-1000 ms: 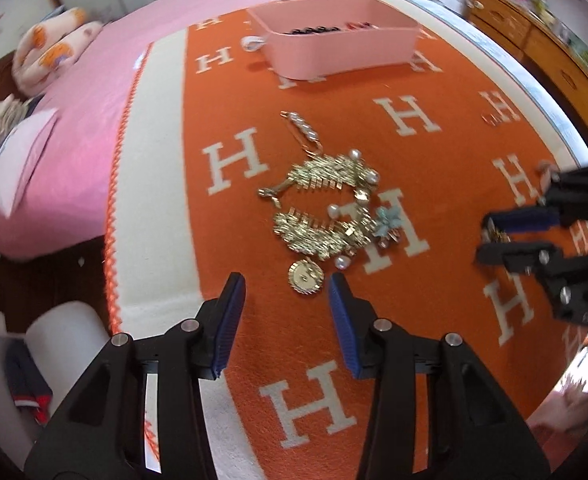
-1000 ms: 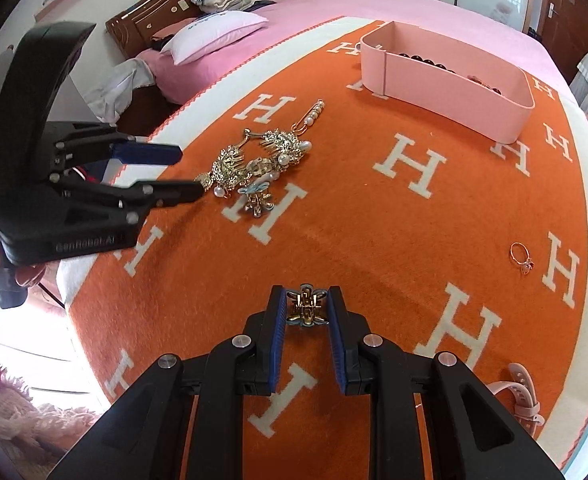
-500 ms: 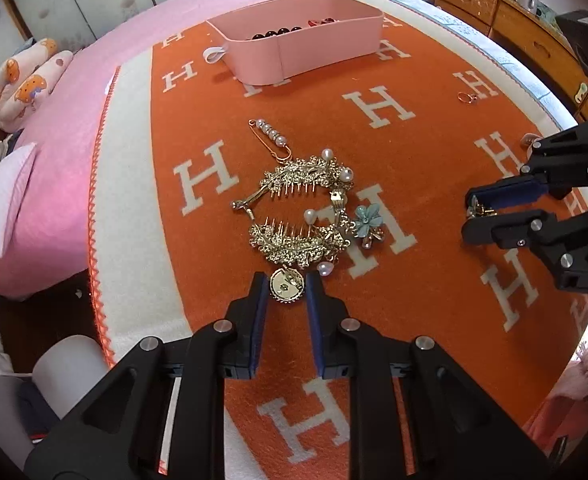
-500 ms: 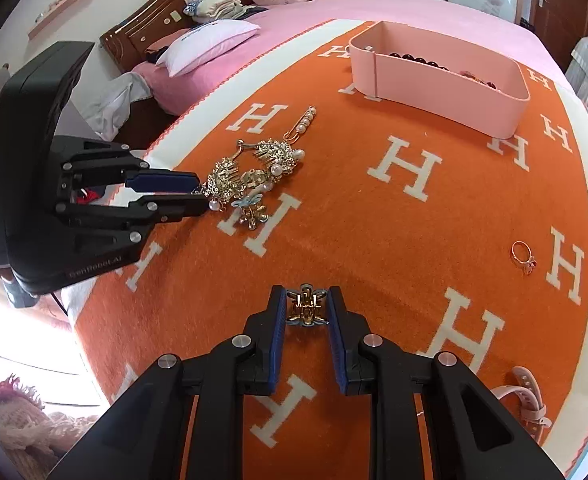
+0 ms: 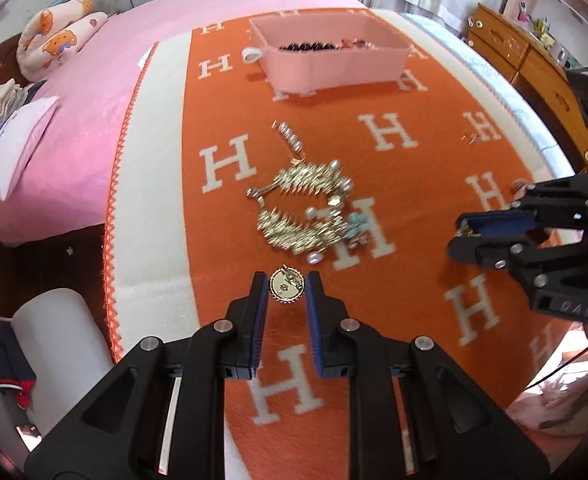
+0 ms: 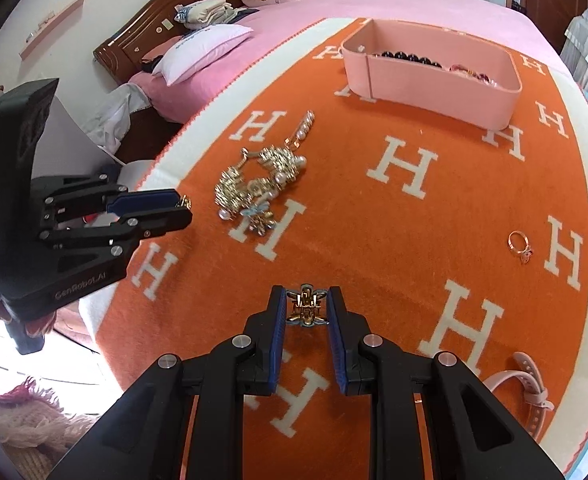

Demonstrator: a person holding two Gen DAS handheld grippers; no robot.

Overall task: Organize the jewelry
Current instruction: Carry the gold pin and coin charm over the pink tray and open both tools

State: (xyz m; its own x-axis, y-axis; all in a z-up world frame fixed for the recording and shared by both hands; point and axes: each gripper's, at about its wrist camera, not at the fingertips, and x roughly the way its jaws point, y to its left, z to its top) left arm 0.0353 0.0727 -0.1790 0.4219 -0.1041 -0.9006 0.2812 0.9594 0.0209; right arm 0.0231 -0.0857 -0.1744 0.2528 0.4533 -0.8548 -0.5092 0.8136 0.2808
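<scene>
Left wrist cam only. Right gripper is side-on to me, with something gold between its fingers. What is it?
Observer: The right wrist view shows the right gripper shut on a small gold claw hair clip, gripped across its sides.
Operator: OK. I've got the round gold pendant here. There's a gold blur far right on the blanket, past the pile. Is it worth picking up?
Observer: It's a gold ring with a small stone, lying alone on the orange blanket, apart from the pile and the pink box.
</scene>
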